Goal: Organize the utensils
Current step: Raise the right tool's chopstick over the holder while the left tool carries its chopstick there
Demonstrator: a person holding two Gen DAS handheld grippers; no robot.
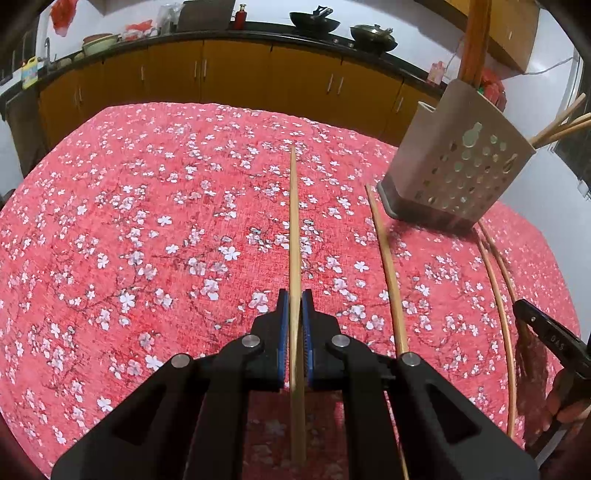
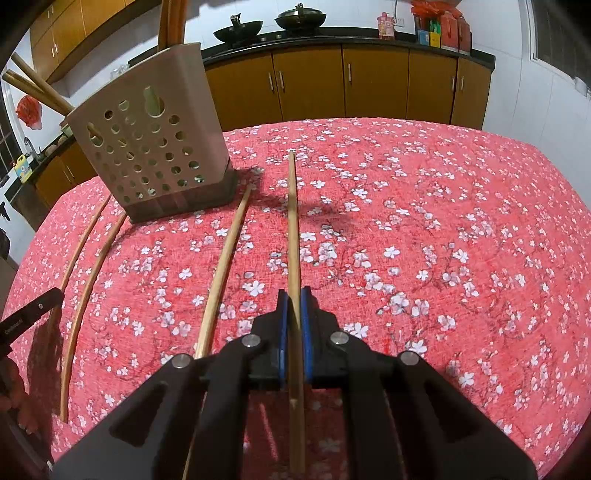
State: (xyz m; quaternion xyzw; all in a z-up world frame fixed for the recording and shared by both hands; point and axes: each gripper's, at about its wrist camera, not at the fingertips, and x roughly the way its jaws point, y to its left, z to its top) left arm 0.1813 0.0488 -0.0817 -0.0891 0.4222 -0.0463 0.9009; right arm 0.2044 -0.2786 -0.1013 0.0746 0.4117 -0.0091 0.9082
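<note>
My left gripper (image 1: pixel 294 301) is shut on a wooden chopstick (image 1: pixel 294 229) that points forward over the red floral tablecloth (image 1: pixel 147 221). My right gripper (image 2: pixel 294 297) is shut on another wooden chopstick (image 2: pixel 293 221), also pointing forward. A beige perforated utensil holder (image 1: pixel 458 166) stands at the right in the left wrist view and at the left in the right wrist view (image 2: pixel 155 147), with several chopsticks sticking out of its top. Loose chopsticks lie on the cloth: one (image 1: pixel 388 269) right of my left gripper, two more (image 1: pixel 498 295) further right. The right wrist view shows one loose chopstick (image 2: pixel 225 258) and a pair (image 2: pixel 85 280).
Yellow kitchen cabinets (image 1: pixel 236 74) under a dark counter with woks (image 1: pixel 314 20) stand beyond the table's far edge. The other gripper's black tip (image 1: pixel 546 328) shows at the right edge of the left wrist view, and at the left edge of the right wrist view (image 2: pixel 29 317).
</note>
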